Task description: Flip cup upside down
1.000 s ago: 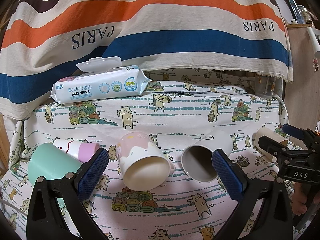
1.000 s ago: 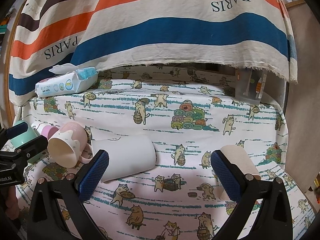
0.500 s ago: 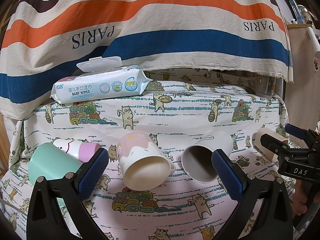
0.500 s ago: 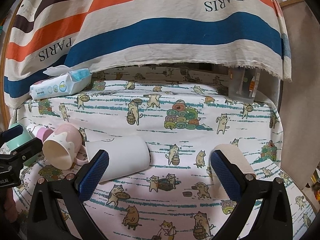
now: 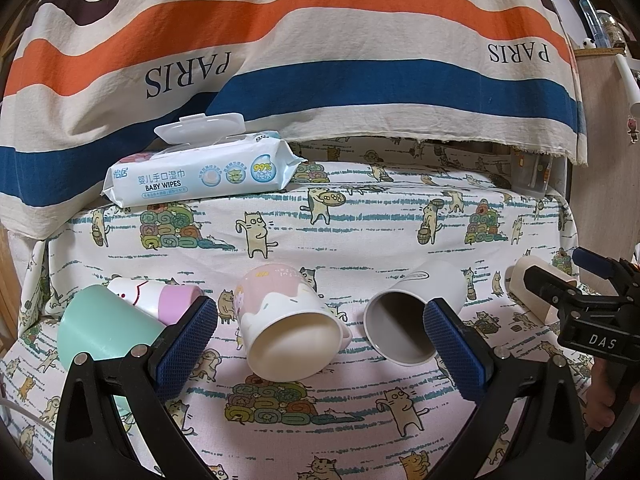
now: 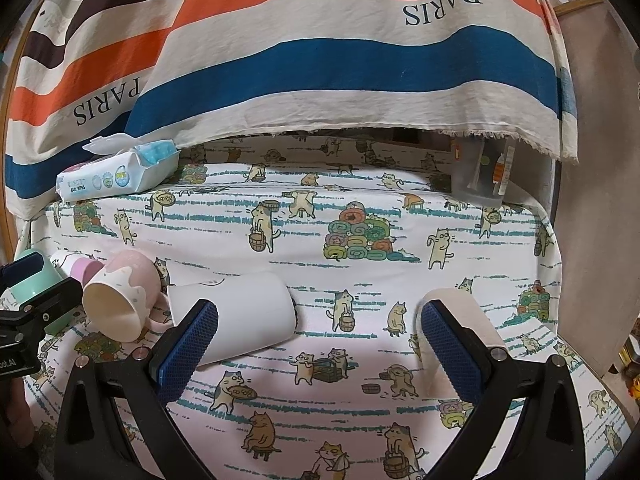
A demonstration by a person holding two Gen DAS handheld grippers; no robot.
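Several cups lie on their sides on a cat-print cloth. A pink and white mug [image 5: 286, 322] lies mouth toward me between my left gripper's fingers. A white cup [image 5: 408, 320] lies right of it, a mint cup [image 5: 100, 330] and a small pink and white cup [image 5: 154, 296] to the left. My left gripper [image 5: 320, 352] is open and empty. In the right wrist view the white cup [image 6: 240, 314] lies by the left finger and a cream cup [image 6: 466, 320] lies behind the right finger. My right gripper [image 6: 320, 352] is open and empty.
A pack of baby wipes [image 5: 200, 172] with its lid open lies at the back left. A striped PARIS cloth [image 5: 320, 60] hangs behind. A clear plastic container [image 6: 482, 172] stands at the back right. A wooden panel [image 6: 600, 200] borders the right side.
The right gripper has shifted slightly; the scene in its view slides left and down. The left gripper has barely moved.
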